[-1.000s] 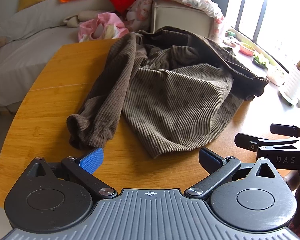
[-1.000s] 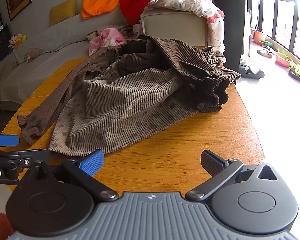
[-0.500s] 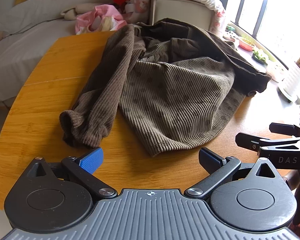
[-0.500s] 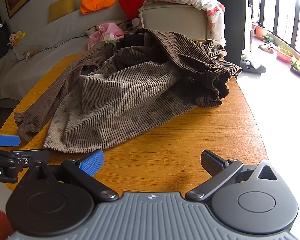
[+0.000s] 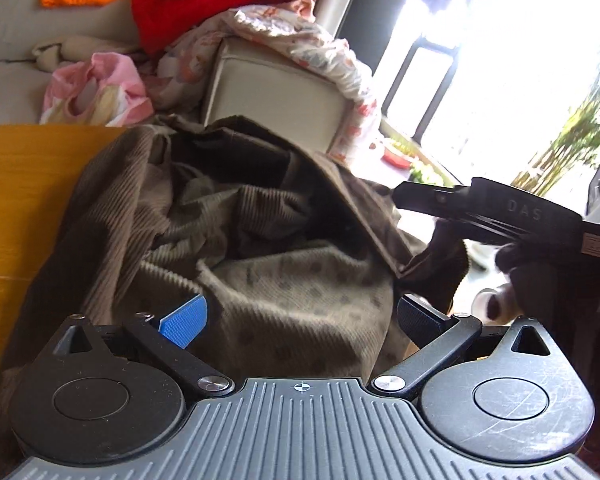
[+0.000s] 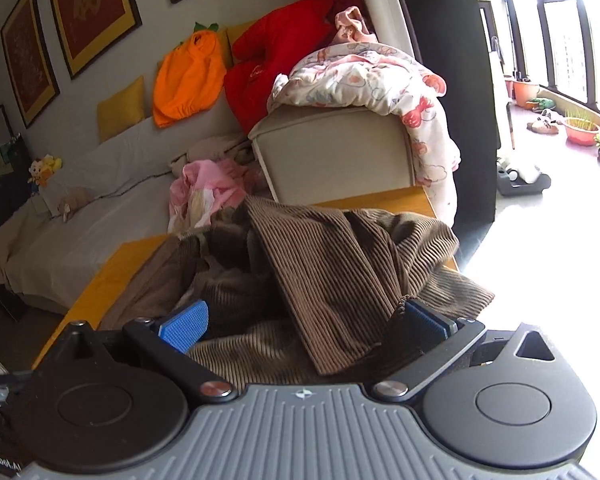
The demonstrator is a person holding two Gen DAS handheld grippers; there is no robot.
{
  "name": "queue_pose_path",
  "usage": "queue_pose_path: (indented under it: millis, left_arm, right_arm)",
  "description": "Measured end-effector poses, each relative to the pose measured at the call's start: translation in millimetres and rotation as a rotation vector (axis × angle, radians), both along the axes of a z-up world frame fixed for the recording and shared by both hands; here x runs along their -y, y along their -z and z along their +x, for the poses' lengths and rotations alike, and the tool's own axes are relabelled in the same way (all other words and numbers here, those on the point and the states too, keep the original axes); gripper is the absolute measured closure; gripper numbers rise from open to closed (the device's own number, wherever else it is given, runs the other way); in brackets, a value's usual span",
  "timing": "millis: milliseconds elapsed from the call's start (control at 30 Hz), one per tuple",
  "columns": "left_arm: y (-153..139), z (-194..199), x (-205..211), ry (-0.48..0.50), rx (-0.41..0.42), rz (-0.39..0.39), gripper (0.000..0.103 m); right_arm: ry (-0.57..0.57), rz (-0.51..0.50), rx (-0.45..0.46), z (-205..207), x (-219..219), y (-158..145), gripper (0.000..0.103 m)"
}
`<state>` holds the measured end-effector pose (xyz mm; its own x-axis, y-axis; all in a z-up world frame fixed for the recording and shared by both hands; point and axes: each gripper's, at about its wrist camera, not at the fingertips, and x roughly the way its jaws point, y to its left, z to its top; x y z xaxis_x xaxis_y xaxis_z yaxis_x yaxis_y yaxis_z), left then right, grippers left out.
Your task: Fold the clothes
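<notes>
On my left wrist feed I read "DAS" in raised letters on the side of the right gripper [image 5: 420,200], which reaches in from the right above the brown corduroy garment [image 5: 260,248]. From my right wrist feed, a cut-off white print at the lower left edge ends in "Robot.AI". The framed red panels [image 6: 88,12] on the wall carry gold characters I cannot read. The left gripper [image 5: 300,316] has its jaws spread wide over the spotted lining, gripping nothing. The right gripper's jaws are also wide apart, with a fold of ribbed cloth lying between them and brushing the right pad. The garment lies crumpled on the wooden surface [image 6: 112,268].
</notes>
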<state>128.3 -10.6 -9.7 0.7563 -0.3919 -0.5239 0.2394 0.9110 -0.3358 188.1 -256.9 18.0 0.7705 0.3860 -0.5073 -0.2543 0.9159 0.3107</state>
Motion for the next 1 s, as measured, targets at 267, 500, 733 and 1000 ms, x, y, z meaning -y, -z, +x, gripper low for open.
queue_pose_path:
  millis: [267,500,733,1000]
  left_arm:
    - [1.7,18.8,3.3,0.024,0.244,0.016,0.000]
    - [21.4,13.1,-20.0,0.017,0.141,0.068,0.000]
    - [20.1,-26.9,-38.3,0.076,0.100,0.115,0.000]
    - [1.3,-77.6,-77.7,0.100,-0.014,0.087,0.000]
  right_arm:
    - [-0.058,0.137,0.151,71.7,-13.6,19.1,0.000]
    - [-0.101,0.099,0.076,68.6,-34.7,59.1,0.000]
    - [-0.108,0.256,-0.029,20.4,-25.1,66.3,0.000]
    - [-0.319,0.212,-0.112,-59.6,-25.1,43.1,0.000]
